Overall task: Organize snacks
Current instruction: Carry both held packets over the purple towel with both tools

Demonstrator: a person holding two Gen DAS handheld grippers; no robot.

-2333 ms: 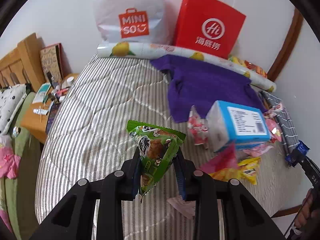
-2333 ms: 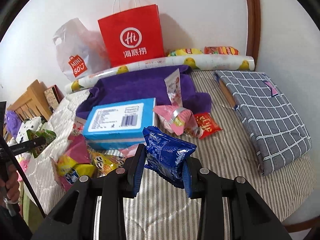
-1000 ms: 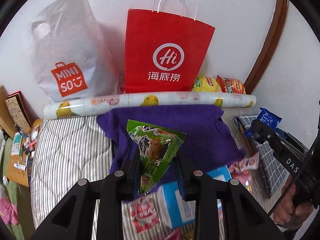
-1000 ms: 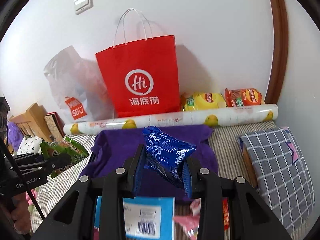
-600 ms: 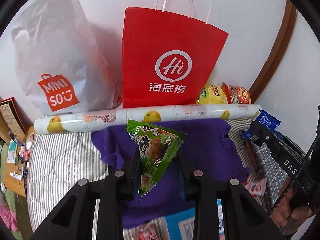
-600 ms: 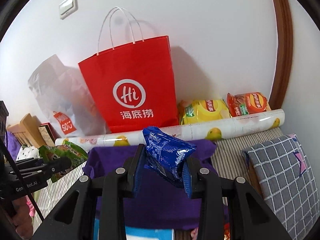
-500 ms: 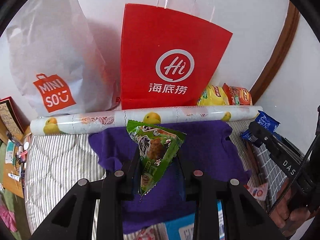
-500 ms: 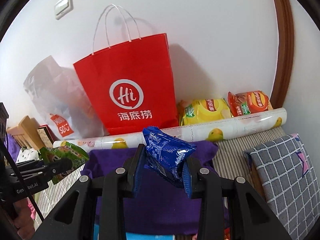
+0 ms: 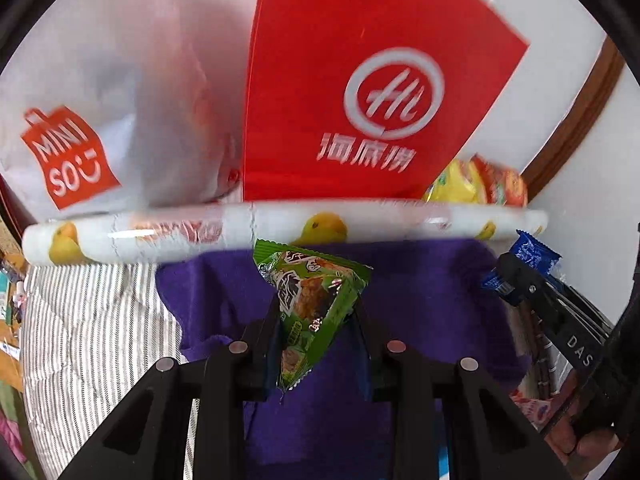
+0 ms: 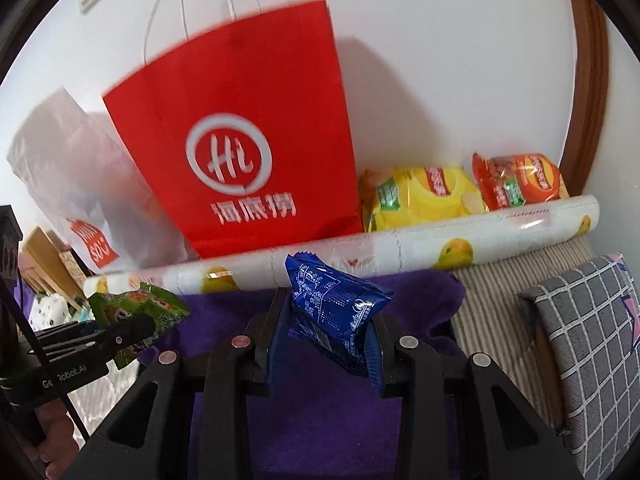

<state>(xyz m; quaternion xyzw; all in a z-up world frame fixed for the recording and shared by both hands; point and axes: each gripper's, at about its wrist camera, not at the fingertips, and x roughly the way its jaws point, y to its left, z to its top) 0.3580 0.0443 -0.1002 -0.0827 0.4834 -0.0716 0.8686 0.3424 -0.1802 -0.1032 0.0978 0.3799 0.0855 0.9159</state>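
Fingers [image 9: 272, 320] of the left gripper [image 9: 316, 320] are clamped on a green snack packet [image 9: 310, 300], which stands between them with its wide end up and its narrow tip hanging below. On the right gripper [image 10: 326, 328], the 2 fingers [image 10: 276, 320] pinch a blue snack packet [image 10: 334, 304], tilted with 1 crimped end up. Taking the red paper bag [image 10: 240, 140] as landmark: it stands against the wall at the head of the bed [image 10: 500, 280]. A white plastic bag [image 9: 100, 100] with an orange logo leans just left of it, and a yellow chip bag [image 10: 416, 196] and an orange chip bag [image 10: 520, 180] lie just right of it. A fruit-printed roll [image 9: 280, 228] lies across in front of its base, and a purple cloth [image 9: 420, 280] is spread on the striped bed nearer than that roll. Both held packets hang above the cloth, in front of the red bag, the green one left of the blue. A grey checked cushion [image 10: 592, 340] lies well to the bag's right.
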